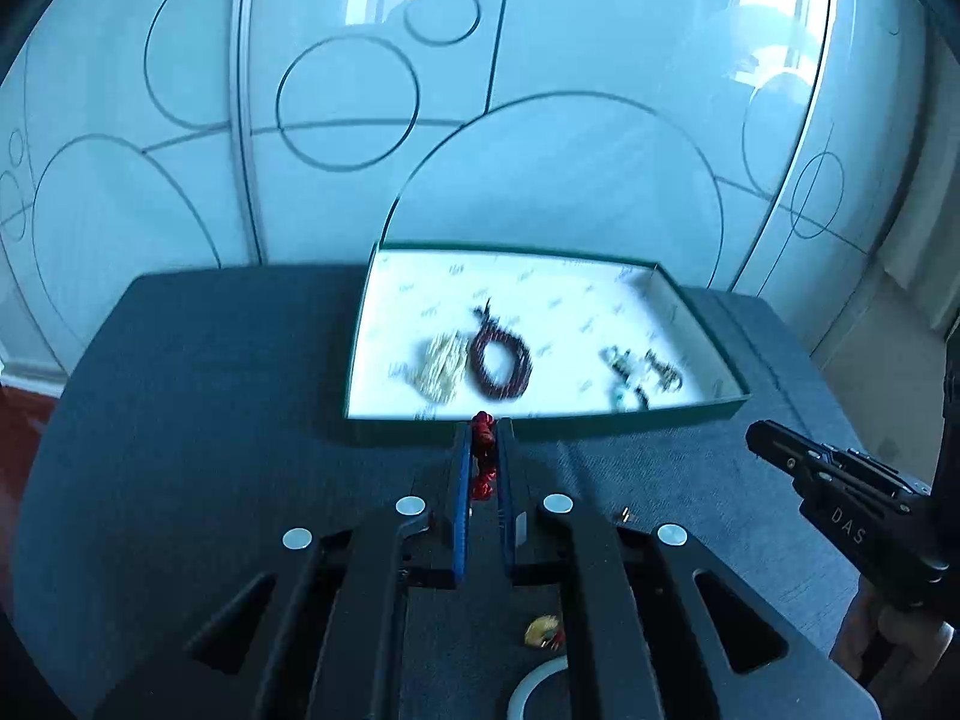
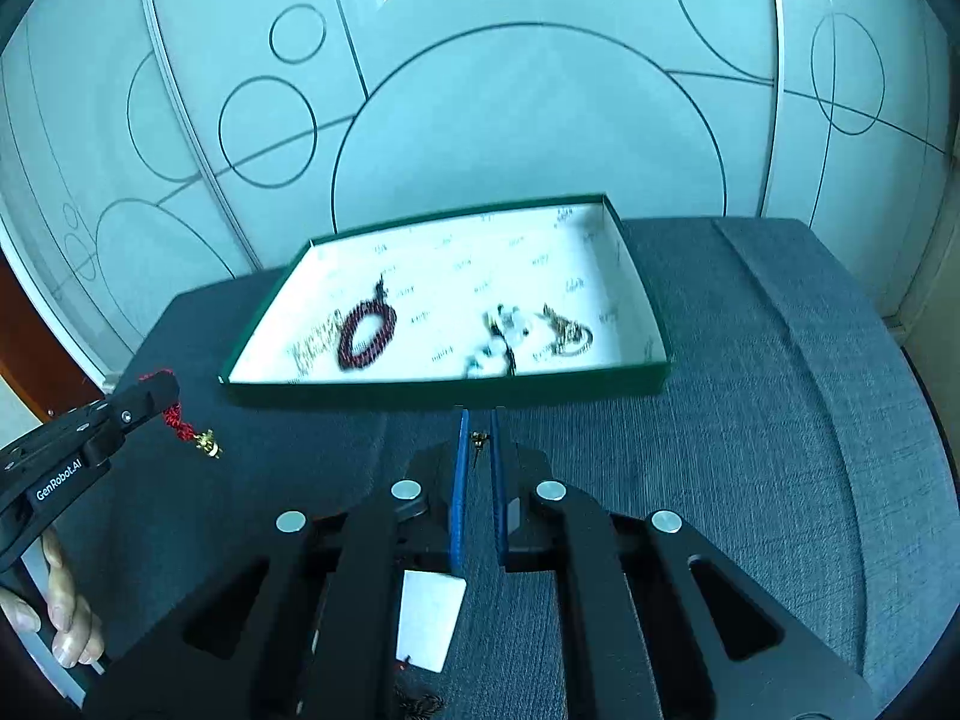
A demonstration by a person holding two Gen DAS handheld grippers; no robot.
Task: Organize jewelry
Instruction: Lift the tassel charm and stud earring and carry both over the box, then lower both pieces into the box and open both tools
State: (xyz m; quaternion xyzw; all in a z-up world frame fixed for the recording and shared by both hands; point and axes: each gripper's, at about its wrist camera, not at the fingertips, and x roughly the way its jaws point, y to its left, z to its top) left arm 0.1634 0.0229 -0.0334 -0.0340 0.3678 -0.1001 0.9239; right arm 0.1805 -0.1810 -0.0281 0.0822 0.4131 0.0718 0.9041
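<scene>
Left wrist view: the left claw [image 1: 485,429] is seen at lower centre of the frame, its blue pads pressed onto a red knotted cord [image 1: 483,456]. The cord runs between the pads from the tips back toward the body. In the right wrist view the same cord [image 2: 175,417] hangs from the claw tip at the left edge, ending in a small gold charm [image 2: 207,443] that dangles clear of the counter [image 2: 750,396].

Right wrist view: the right claw [image 2: 478,420] is at lower centre, nearly closed, pinching a tiny gold-and-dark piece [image 2: 479,439] between the pads just behind the tips; what kind of piece it is cannot be told. A white tag [image 2: 429,624] is visible below the claw body.

A green-walled box [image 2: 456,391] with a white printed lining sits just beyond both claw tips, in mid-frame. Inside it, blurred: a pale beaded heap [image 1: 441,367] at left, a dark red bead loop [image 1: 499,363] touching its right side, a white-and-dark cluster [image 2: 501,339] right of centre, and a bronze-coloured chain piece [image 2: 567,333] beside that. Neither held item is inside the box.

A hand [image 2: 66,612] gripping the left handle is noted at lower left of the right wrist view.
</scene>
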